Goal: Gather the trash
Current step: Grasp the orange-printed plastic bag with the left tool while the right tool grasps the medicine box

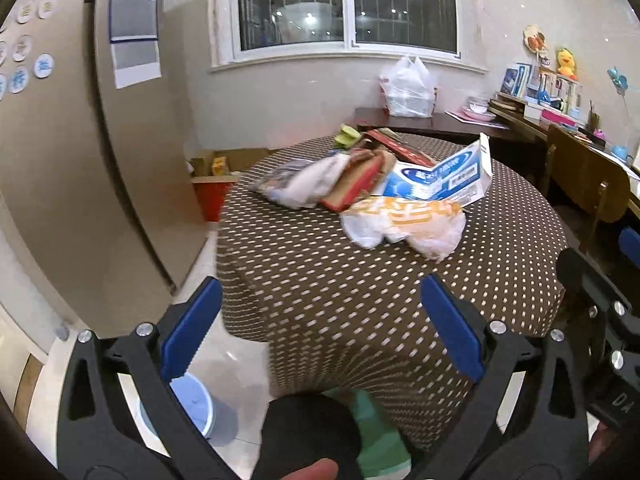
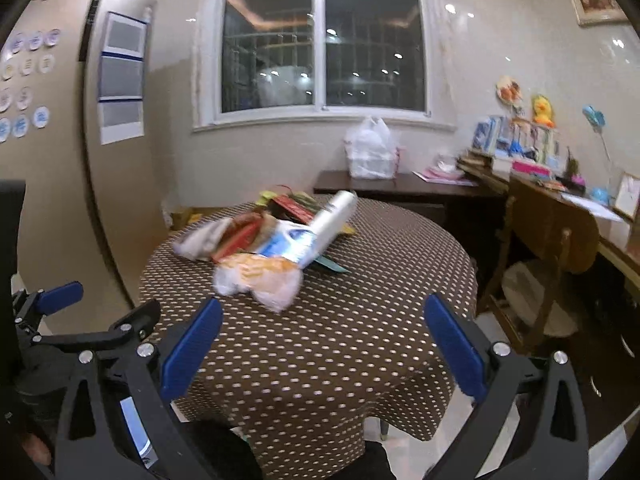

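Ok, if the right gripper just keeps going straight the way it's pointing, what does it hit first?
Probably the white and orange plastic bag at the near edge of the trash pile on the dotted tablecloth. The right gripper is open and empty; depth is uncertain.

A round table [image 2: 320,340] stands in the middle of the room, with a pile of trash [image 2: 264,240] on its far half. In that pile a plastic bag [image 1: 404,226] lies nearest, a carton [image 1: 444,180] just behind it and wrappers [image 1: 312,180] to its left. A fridge [image 1: 60,160] stands left of the table. A window [image 2: 324,40] is in the far wall, a side table [image 2: 400,186] below it carrying a bag [image 2: 370,152]. A chair [image 2: 548,248] and a desk [image 2: 592,204] stand at right. A bucket [image 1: 200,408] sits on the floor near left.
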Tool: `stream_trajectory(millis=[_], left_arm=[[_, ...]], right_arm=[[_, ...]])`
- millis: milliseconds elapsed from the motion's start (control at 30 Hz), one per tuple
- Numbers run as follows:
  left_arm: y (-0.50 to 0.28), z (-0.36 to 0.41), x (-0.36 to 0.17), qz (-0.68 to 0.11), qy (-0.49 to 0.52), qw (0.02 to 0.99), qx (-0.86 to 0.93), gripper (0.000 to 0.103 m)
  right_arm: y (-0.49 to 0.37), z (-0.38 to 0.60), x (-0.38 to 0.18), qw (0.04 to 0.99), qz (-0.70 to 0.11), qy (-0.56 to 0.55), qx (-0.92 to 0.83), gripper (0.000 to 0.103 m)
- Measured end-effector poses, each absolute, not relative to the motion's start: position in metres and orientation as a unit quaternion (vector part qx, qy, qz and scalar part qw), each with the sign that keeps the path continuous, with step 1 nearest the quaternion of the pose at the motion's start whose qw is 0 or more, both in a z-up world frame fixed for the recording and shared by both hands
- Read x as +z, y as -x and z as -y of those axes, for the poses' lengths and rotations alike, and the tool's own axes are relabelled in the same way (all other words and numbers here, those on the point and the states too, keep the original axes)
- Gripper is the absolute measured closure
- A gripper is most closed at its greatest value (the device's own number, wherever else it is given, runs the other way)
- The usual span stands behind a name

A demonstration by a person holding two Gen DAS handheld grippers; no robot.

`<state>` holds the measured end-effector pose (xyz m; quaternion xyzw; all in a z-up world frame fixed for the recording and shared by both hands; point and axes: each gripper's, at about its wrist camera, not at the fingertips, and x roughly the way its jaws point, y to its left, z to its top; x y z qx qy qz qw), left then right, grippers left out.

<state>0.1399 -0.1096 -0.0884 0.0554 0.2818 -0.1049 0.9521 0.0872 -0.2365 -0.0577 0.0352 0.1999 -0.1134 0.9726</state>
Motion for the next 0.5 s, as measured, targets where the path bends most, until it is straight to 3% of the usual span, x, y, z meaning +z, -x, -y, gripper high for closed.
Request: stream_trajectory(millis=[500], left_arm=[[-0.204, 0.223, -0.118, -0.31, -0.137, 0.924, -0.179, 0.006]], right_arm=[[-0.143, 0.327, -0.082, 0.954, -0.232, -0.101, -0.16, 0.004]])
